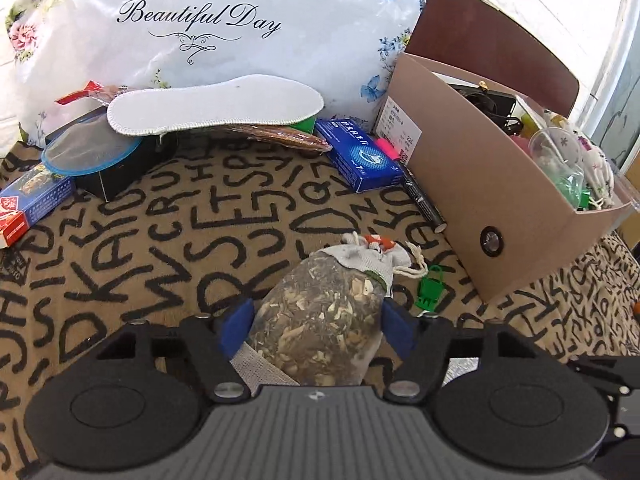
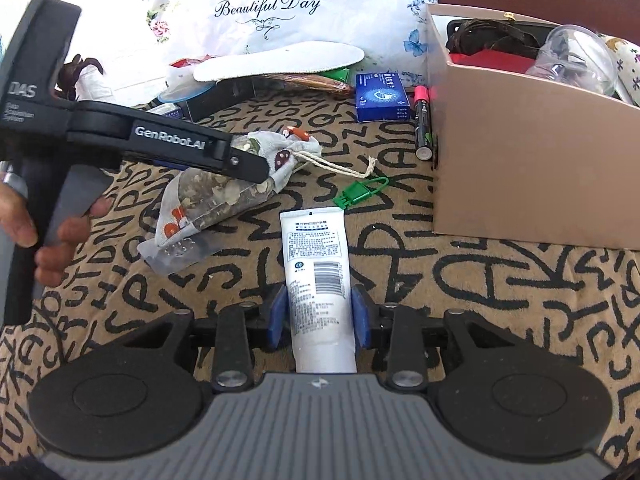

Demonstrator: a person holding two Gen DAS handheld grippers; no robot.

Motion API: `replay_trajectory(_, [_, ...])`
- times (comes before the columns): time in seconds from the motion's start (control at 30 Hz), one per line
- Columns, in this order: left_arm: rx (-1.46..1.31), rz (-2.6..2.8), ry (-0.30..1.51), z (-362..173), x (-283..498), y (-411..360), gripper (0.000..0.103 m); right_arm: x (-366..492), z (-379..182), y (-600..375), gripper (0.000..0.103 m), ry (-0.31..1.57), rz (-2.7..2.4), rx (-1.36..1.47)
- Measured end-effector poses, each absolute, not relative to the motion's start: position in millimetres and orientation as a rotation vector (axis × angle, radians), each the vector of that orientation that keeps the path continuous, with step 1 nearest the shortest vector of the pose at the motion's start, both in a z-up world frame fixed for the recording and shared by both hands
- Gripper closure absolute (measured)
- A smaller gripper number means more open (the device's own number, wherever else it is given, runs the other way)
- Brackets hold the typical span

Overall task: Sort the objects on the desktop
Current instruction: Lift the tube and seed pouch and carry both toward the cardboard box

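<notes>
Near the front edge of the surface (image 2: pixel 500 300), which wears a tan cloth with black letters, the right tongs (image 2: pixel 319 316) have a white tube (image 2: pixel 316 264) between their blue pads. The pads sit right against the sides of the tube, with only a narrow opening, so the tube looks held. The tube lies flat and points away toward the middle.

Just left of it, the left tongs (image 1: pixel 316 326) stand wide open around a see-through pouch of dried herbs (image 1: pixel 320 320). The blue pads are beside the pouch but do not squeeze it. The pouch lies on the cloth, and its gray cloth top with a drawstring points toward the back. In the right view, a hand (image 2: pixel 40 236) holds the handle of the left tongs.

A small green clip (image 1: pixel 430 288) lies just right of the pouch. A tan cardboard box (image 1: pixel 492 184) full of things stands at the right side. A black marker (image 1: pixel 422 192) lies along its near wall, and a blue box (image 1: pixel 356 156) sits beside the marker. At the back edge, a white insole (image 1: pixel 216 106) rests on a pile in front of a flowery bag (image 1: pixel 224 28).
</notes>
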State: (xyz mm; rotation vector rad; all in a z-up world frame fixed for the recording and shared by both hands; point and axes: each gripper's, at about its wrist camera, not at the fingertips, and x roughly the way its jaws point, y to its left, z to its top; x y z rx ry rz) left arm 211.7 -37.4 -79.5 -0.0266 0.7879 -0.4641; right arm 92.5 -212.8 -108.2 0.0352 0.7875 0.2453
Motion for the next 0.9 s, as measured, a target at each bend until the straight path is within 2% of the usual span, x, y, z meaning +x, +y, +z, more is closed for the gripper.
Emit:
replay_trajectory(0.17, [-0.010, -0.452, 0.787, -80.3, 210.2, -40.4, 0.034, 92.6, -109.4, -208.2, 0.068, 0.793, 0.237, 0.003])
replay_trajectory(0.23, [-0.008, -0.445, 0.778, -76.9, 204.5, -41.6, 0.042, 91.6, -109.2, -205.8, 0.070, 0.794, 0.233, -0.021])
replay_trajectory(0.33, [-0.066, -0.439, 0.792, -65.9, 194.4, -35.5, 0.047, 85.8, -105.4, -206.0, 0.071, 0.786, 0.232, -0.030])
replay_trajectory(0.63, [-0.234, -0.503, 0.710, -2.5, 164.0, -38.6, 0.048, 48.5, -48.7, -229.3, 0.072, 0.611, 0.264, 0.031])
replay_trajectory(0.9, [-0.307, -0.623, 0.625, 55.8, 176.9, -115.6, 0.048, 54.0, 6.8, -286.6, 0.072, 0.453, 0.171, 0.063])
